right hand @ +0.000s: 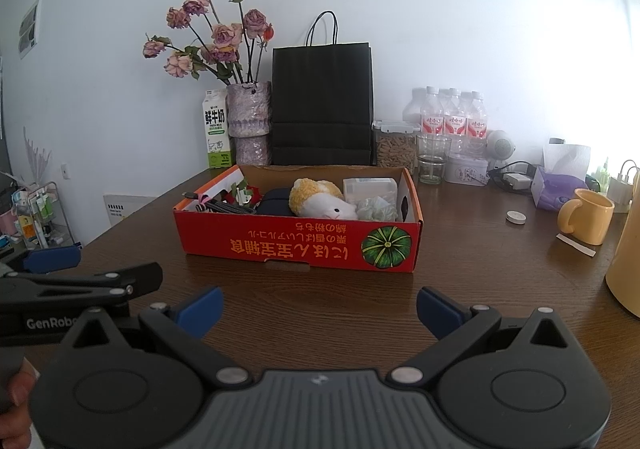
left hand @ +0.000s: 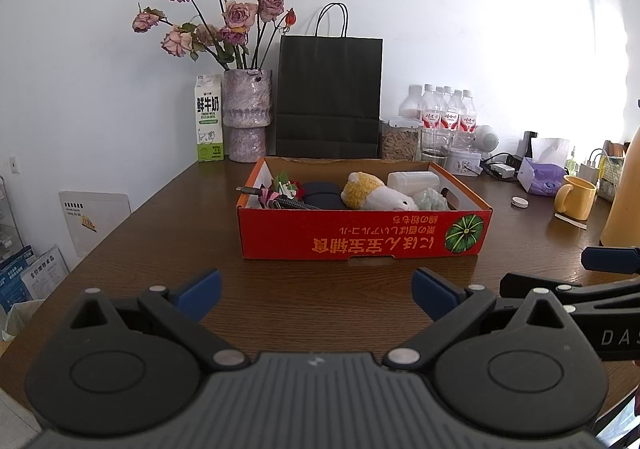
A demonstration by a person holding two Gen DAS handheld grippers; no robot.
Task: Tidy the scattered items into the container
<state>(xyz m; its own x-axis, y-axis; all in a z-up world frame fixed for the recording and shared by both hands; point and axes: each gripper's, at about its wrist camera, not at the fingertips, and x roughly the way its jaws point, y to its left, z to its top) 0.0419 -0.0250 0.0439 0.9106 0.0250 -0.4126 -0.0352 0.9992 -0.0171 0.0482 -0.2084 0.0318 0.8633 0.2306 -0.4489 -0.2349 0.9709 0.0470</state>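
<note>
A dark wood-grain desk stands against a white wall, and along its far edge are a milk carton, a vase of faded roses, a black paper bag, a cluster of water bottles and a jar. Toward the right edge sit a yellow mug, a purple tissue pack and a small white cap. The red cardboard box rests near the middle of the desk, its long axis running left to right, parallel to the near edge, with its printed long side facing the cameras. Inside it lie a tangle of cable and ribbon at the left end, a dark pouch, a yellow-and-white plush toy, a white plastic container and a pale crumpled item at the right end. The left claw is spread wide and grips nothing, its blue pads hanging over bare desk just short of the box. The right claw is likewise spread wide and empty, near the box's front side, beside the left claw.
</note>
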